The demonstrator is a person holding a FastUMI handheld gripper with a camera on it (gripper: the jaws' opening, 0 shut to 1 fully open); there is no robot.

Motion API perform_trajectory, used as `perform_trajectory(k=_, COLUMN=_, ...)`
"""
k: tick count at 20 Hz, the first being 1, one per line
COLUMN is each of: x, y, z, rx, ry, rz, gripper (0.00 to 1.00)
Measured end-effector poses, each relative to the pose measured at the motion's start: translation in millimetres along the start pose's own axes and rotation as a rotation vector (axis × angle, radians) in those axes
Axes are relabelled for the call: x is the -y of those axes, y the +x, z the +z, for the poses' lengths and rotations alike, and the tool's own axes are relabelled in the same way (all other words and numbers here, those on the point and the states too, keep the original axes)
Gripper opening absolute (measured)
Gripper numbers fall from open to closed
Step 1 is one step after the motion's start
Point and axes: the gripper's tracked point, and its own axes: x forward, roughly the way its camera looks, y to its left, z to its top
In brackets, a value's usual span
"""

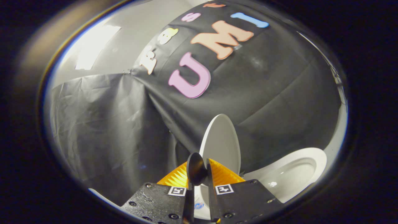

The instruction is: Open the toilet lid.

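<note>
Gripper view is showing the gripper [198, 174] pinching a dark round tab on the toilet lid [221, 143], which is standing raised beside the open bowl [314, 161], apparently to swing it up.

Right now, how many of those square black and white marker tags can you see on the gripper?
2. One marker tag sits on the left finger's base, the other marker tag on the right finger's base, either side of the gripper, shut on the raised toilet lid. Others may be hidden.
</note>
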Motion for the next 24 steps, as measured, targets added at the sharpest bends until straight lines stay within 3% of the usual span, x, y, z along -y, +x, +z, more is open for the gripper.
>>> perform_trajectory(k=10, x=-79, y=41, z=-31, rx=-0.102, ry=-0.376, rz=0.045, gripper=0.2)
perform_trajectory(k=15, x=-101, y=73, z=-47, rx=-0.137, ry=-0.478, rz=0.056, gripper=0.2)
perform_trajectory(k=24, x=-123, y=84, z=-65, rx=-0.219, ry=-0.709, rz=0.045, gripper=0.21)
